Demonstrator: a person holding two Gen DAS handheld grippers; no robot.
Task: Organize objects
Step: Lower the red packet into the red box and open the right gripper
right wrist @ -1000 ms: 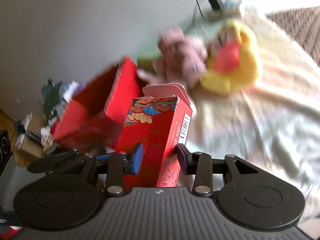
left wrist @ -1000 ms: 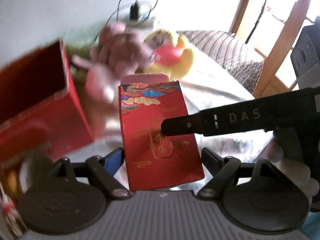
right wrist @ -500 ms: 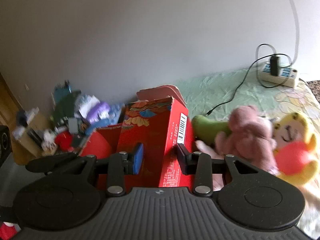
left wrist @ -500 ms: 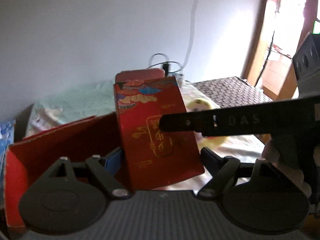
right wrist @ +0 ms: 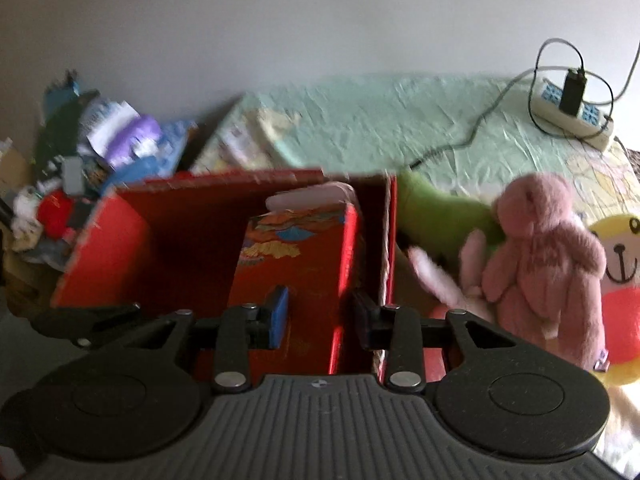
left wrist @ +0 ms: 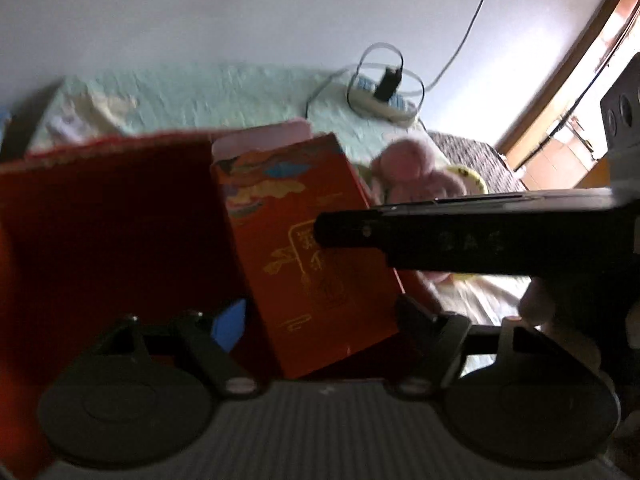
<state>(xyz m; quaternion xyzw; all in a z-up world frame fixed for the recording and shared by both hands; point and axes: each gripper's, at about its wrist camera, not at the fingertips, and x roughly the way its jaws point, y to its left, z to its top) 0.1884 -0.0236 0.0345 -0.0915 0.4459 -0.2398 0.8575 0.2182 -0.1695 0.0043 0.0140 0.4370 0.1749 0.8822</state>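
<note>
A small red carton with gold print (right wrist: 296, 280) is held upright inside a big open red box (right wrist: 192, 216). My right gripper (right wrist: 320, 316) is shut on the small red carton, one pad on each side. In the left wrist view the carton (left wrist: 308, 248) stands between the wide-apart fingers of my left gripper (left wrist: 320, 320), which is open; the right gripper's finger (left wrist: 360, 228) crosses its front. The red box's wall (left wrist: 112, 216) fills the left of that view.
A pink plush bear (right wrist: 544, 264), a yellow plush (right wrist: 616, 280) and a green plush (right wrist: 436, 216) lie on the bed right of the box. A power strip with cables (right wrist: 572, 112) lies at the back. Clutter (right wrist: 96, 140) is piled at the far left.
Both grippers carried the small carton left from above the bed and lowered it into the big red box. The right gripper kept its hold; the left stayed open.
</note>
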